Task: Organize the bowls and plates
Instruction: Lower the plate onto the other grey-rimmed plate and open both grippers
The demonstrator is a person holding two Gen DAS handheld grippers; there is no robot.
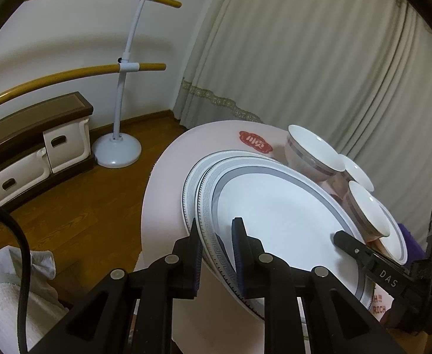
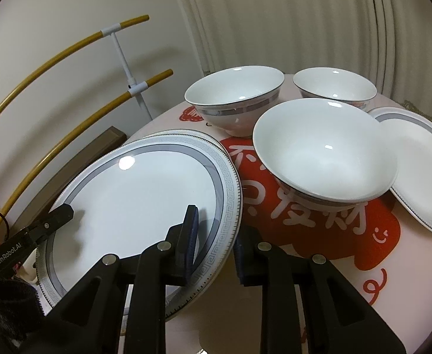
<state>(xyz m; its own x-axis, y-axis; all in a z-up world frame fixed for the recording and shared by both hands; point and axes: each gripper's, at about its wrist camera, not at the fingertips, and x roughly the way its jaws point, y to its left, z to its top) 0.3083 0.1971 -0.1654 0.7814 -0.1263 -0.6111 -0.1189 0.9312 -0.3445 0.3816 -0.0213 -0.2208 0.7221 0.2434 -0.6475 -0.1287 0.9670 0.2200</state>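
A large round plate (image 1: 274,206) (image 2: 133,194) with a grey key-pattern rim is held tilted over a matching plate (image 1: 190,183) (image 2: 210,141) lying on the table. My left gripper (image 1: 216,224) is shut on its rim at one side. My right gripper (image 2: 216,224) has its pads above and below the opposite rim and is shut on it. Each view shows a finger of the other gripper resting on the plate. Three white bowls (image 2: 236,100) (image 2: 333,88) (image 2: 325,153) stand upright behind the plates. They appear in the left wrist view too, as bowls (image 1: 313,153) (image 1: 366,209) past the plate's far edge.
The round table (image 2: 392,265) has a pink cover with a red print. A white oblong plate (image 2: 416,171) lies at its right. Left of the table are wood floor, a white stand (image 1: 117,150) with yellow bars, and a low drawer cabinet (image 1: 33,153). Curtains hang behind.
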